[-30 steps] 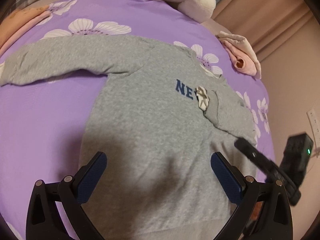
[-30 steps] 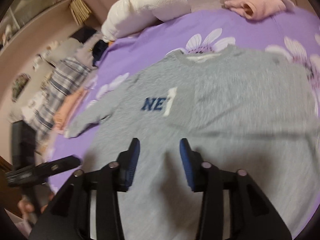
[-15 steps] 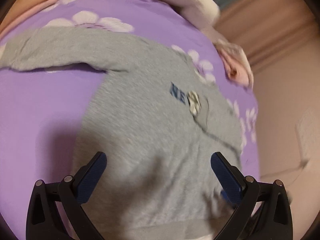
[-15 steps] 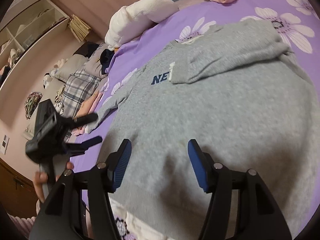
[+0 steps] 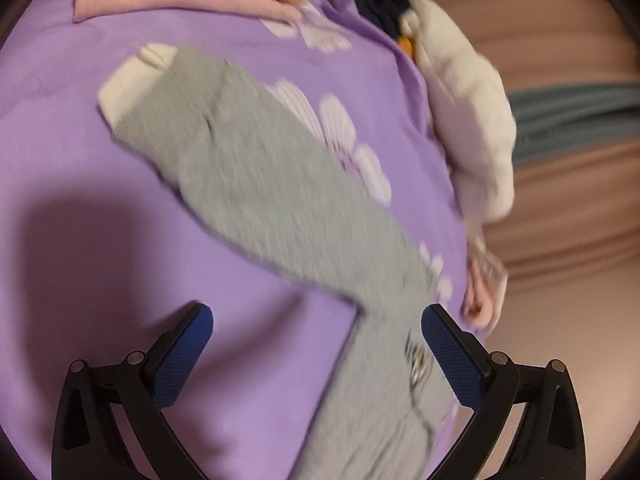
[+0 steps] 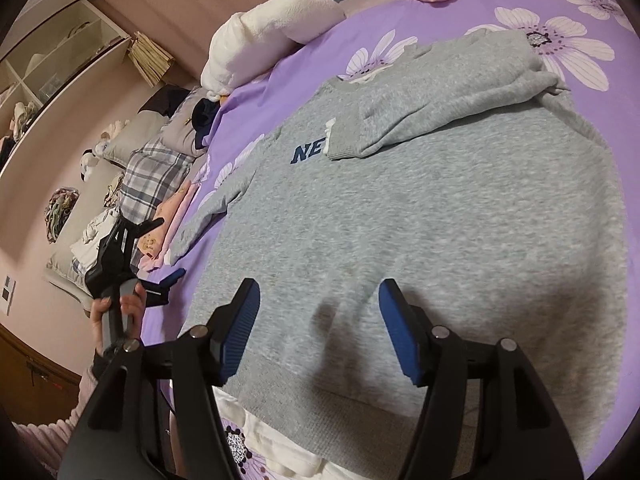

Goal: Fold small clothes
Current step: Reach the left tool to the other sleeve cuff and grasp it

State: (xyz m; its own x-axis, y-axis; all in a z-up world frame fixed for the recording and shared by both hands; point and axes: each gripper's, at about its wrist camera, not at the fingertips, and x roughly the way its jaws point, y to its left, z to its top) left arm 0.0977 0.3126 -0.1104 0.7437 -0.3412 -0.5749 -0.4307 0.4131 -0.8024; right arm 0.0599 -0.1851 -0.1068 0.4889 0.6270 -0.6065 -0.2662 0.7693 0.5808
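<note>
Folding sleeves: right one lies across the grey sweatshirt [image 6: 400, 208] on the bed [image 6: 420, 28]. Left hand-held gripper [image 5: 316, 340] and right hand-held gripper [image 6: 320, 320] both spread apart, empty. Next, probably grab the left sleeve [image 5: 248, 176].

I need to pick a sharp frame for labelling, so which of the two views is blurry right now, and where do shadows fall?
Left wrist view: motion-smeared, the grey sweatshirt sleeve streaked, a dark shadow on the purple bedspread at left. Right wrist view: much sharper, the NE lettering readable, soft shadow on the sweatshirt ahead of the right gripper.
</note>
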